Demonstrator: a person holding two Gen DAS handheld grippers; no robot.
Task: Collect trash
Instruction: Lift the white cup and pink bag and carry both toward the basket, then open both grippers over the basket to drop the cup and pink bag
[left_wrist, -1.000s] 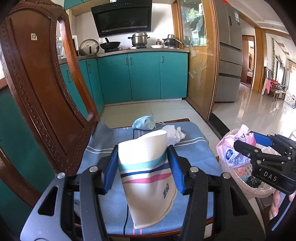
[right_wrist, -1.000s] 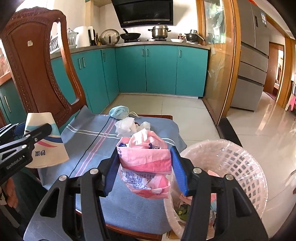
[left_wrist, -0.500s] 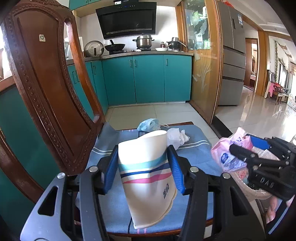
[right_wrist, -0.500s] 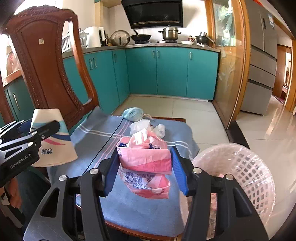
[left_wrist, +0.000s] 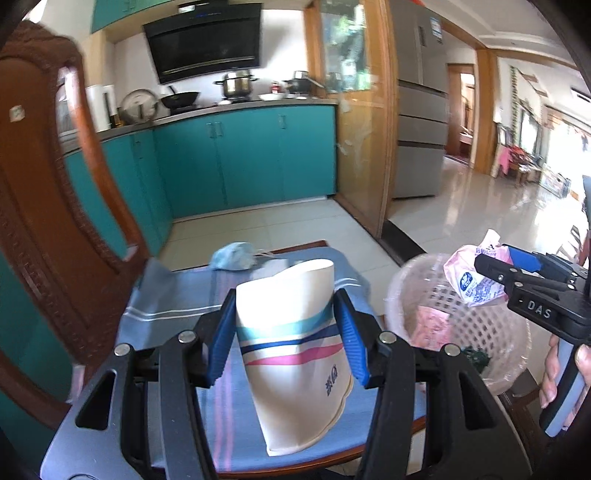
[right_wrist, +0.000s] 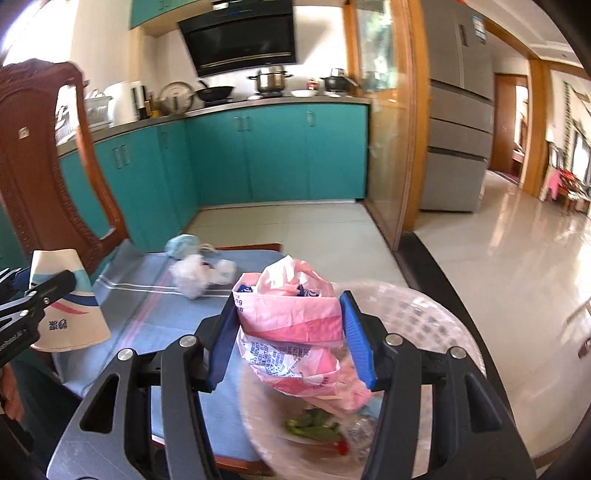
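Observation:
My left gripper (left_wrist: 286, 338) is shut on a squashed paper cup (left_wrist: 295, 354) with blue and pink stripes, held above the chair's blue cloth (left_wrist: 177, 295). My right gripper (right_wrist: 291, 334) is shut on a crumpled pink plastic bag (right_wrist: 291, 317), held over the near rim of the white lattice trash basket (right_wrist: 424, 314). The basket (left_wrist: 443, 295) holds pink wrappers and green scraps. A blue face mask (right_wrist: 183, 245) and crumpled white tissue (right_wrist: 195, 275) lie on the cloth's far end. The mask also shows in the left wrist view (left_wrist: 232, 256).
A carved wooden chair back (left_wrist: 44, 206) rises at the left. Teal kitchen cabinets (left_wrist: 240, 158) stand behind, a glass door frame (left_wrist: 354, 129) and a grey fridge (left_wrist: 421, 122) to the right. Tiled floor (right_wrist: 498, 258) spreads right of the basket.
Both grippers have shifted right toward the basket with their loads. The pink bag now hangs over the basket's rim instead of over the cloth.

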